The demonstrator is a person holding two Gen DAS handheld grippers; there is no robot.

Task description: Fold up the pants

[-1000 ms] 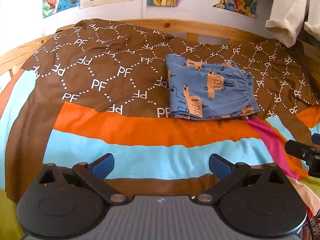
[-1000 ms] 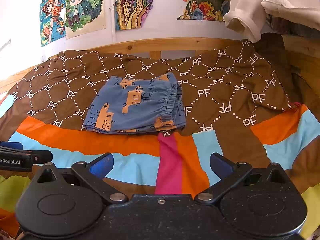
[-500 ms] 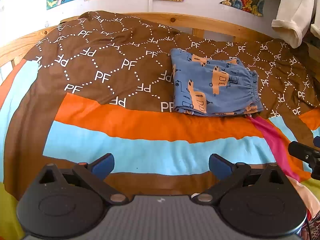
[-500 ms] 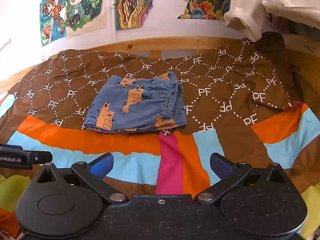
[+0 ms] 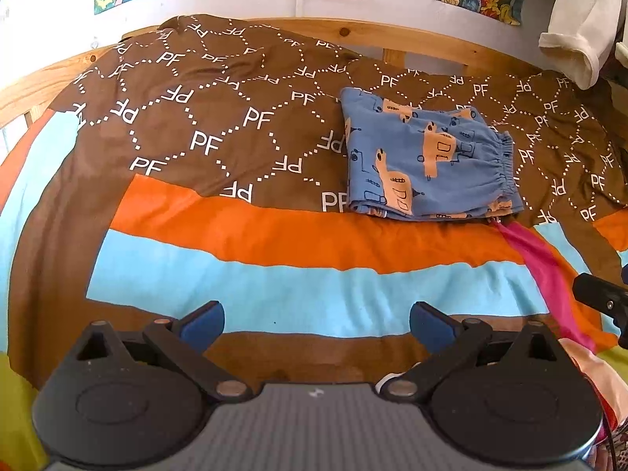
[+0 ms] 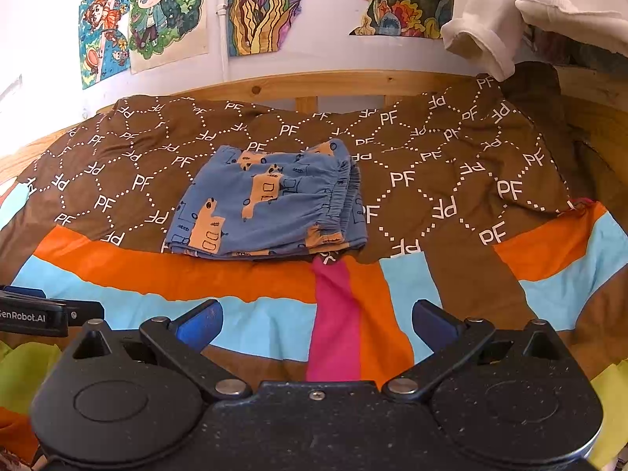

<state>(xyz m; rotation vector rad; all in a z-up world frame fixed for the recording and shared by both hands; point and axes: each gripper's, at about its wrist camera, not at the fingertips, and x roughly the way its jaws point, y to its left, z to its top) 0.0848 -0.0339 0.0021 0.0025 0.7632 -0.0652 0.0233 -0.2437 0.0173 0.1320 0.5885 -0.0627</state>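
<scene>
The blue pants (image 5: 428,165) with orange car prints lie folded in a compact rectangle on the brown part of the bedspread, elastic waistband on the right. They also show in the right wrist view (image 6: 271,208). My left gripper (image 5: 317,324) is open and empty, held back over the light blue stripe, well short of the pants. My right gripper (image 6: 317,324) is open and empty, also held back near the front of the bed. The right gripper's tip shows at the left wrist view's right edge (image 5: 600,298); the left gripper's body shows at the right wrist view's left edge (image 6: 35,314).
The bedspread (image 5: 196,145) is brown with white "PF" lettering and has orange, light blue and pink stripes. A wooden bed rail (image 6: 353,82) runs along the back below a wall with posters. White clothing (image 6: 482,27) hangs at the upper right.
The left wrist view has tilted down and shifted slightly, so the pants sit lower and further right in it. The right gripper has barely moved. Both grippers stay open.
</scene>
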